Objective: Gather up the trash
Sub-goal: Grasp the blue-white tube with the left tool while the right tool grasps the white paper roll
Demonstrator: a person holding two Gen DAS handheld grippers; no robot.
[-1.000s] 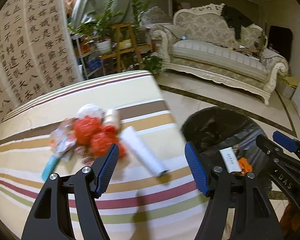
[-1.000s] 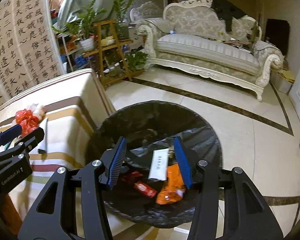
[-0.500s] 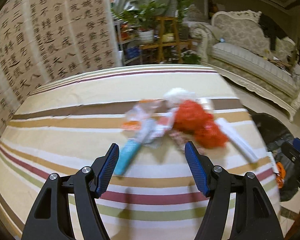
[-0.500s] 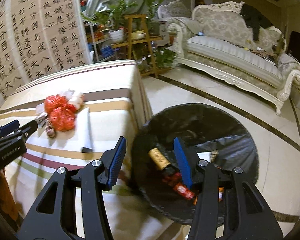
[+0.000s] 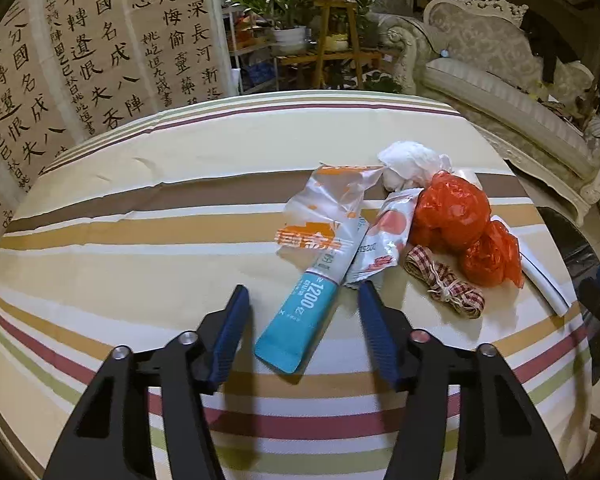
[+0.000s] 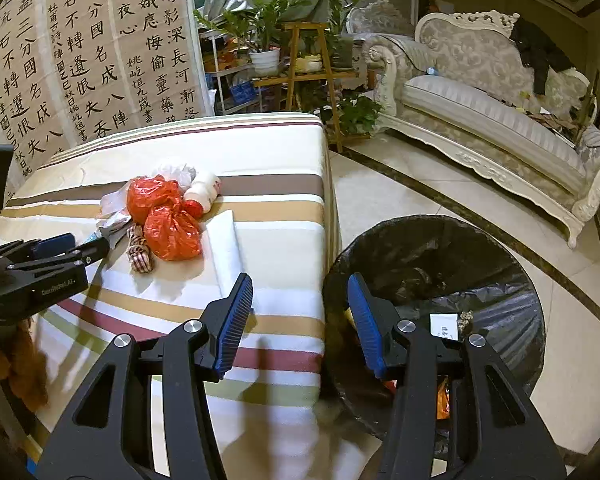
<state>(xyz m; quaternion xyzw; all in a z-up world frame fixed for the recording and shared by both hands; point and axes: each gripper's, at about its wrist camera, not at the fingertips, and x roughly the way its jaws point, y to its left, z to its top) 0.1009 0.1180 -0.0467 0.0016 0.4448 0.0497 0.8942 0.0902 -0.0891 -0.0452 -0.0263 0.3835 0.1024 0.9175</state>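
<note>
Left gripper [image 5: 302, 304] is over the striped table [image 5: 148, 216], angled down, jaws closing but nothing pinched; the pads sit either side of the near end of a blue tube [image 5: 300, 316] without pressing on it. Right gripper [image 6: 298, 308] hangs at the table's edge, jaws part-open and empty, 1 finger over the cloth, the other over the trash bin [image 6: 432, 264].

Trash pile sits toward the right side of the table: blue tube lying flat, an orange-and-white wrapper [image 5: 328, 216] over its far end, a small white-and-red sachet [image 5: 384, 240] just beside it. 2 red plastic bags [image 5: 456, 212] bunched together touch the sachet, a crumpled white tissue [image 5: 412, 162] behind them. A checked ribbon bundle [image 5: 444, 282] lies near the bags, a white paper roll [image 6: 228, 244] beside them toward the edge.

Bin stands on the floor against the table, black liner [image 6: 500, 308], some scraps already inside. Sofa [image 6: 492, 120] and a plant stand [image 6: 312, 72] behind.
</note>
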